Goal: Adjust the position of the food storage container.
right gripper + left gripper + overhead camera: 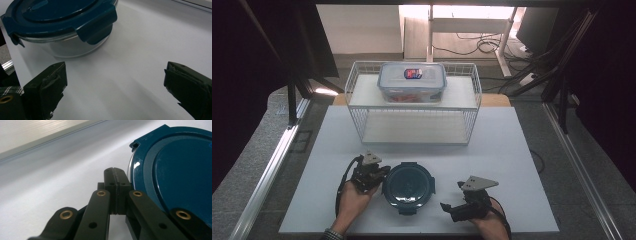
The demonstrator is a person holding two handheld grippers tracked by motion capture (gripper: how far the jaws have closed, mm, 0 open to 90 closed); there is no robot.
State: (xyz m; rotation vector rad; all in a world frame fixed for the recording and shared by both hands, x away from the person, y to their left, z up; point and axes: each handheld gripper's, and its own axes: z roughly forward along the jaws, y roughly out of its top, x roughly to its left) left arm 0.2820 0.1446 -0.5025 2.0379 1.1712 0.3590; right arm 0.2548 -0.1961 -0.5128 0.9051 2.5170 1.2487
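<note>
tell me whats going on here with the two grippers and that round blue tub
A person at a white table holds a gripper in each hand. The left gripper, jaws shut and holding nothing, sits right against the left edge of the round container with the blue clip lid. The right gripper rests open to the container's right, apart from it. Farther back, a rectangular lidded box sits on top of a white wire rack.
</note>
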